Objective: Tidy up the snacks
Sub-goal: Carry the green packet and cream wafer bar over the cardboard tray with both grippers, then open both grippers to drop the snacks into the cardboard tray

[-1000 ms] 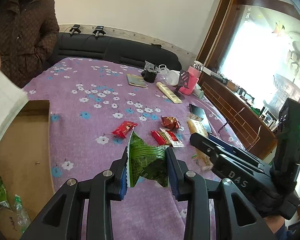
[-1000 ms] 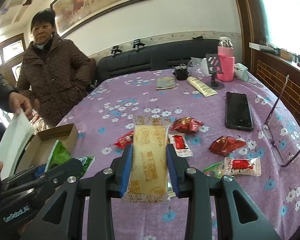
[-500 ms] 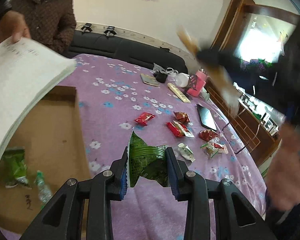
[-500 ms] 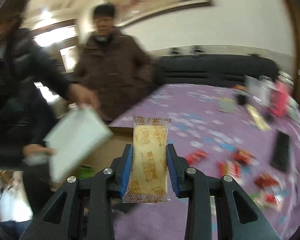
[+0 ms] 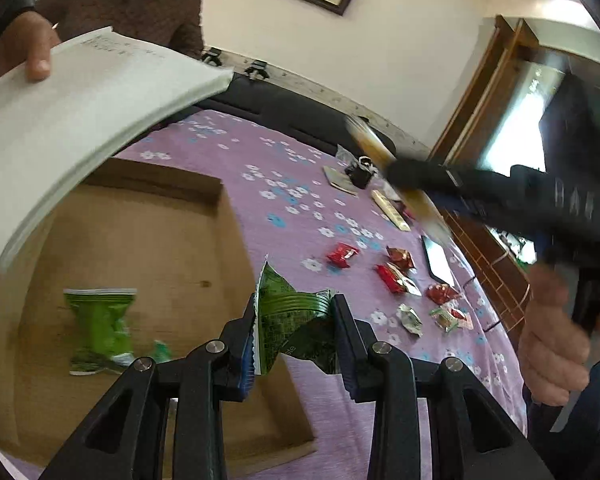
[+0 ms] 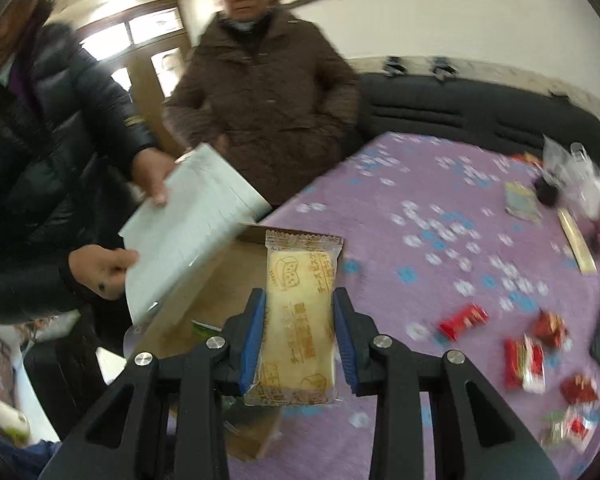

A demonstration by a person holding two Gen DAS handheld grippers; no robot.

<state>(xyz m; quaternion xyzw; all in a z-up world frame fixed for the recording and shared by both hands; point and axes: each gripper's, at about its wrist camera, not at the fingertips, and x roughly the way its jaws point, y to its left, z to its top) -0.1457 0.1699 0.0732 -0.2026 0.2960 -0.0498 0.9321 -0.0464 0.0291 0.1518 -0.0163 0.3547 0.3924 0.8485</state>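
Purple flowered cloth covers the table [image 5: 292, 184], with a dark sofa [image 6: 480, 112] behind its far edge. Over the table's near left part, the left gripper [image 5: 296, 320] is clamped on a crumpled green snack packet [image 5: 288, 316], its blue pads [image 5: 249, 344] pressing the packet from both sides just above the right rim of an open cardboard box [image 5: 140, 240]. Inside the box a lighter green snack bag [image 5: 100, 324] lies near its left wall. The right gripper [image 6: 300, 328] is closed on a pale yellow wrapped cake [image 6: 300, 320] held upright between its pads, hanging over the box's corner [image 6: 220, 280] at the table's left edge. Small red-wrapped snacks [image 5: 396, 276] lie scattered toward the table's right edge, beside a dark phone [image 5: 438, 258]. Beyond the box, a person in a black jacket [image 6: 52, 152] holds a white sheaf of paper [image 6: 192, 232] over it, and a person in a brown coat [image 6: 268, 100] stands at the table's far left corner.
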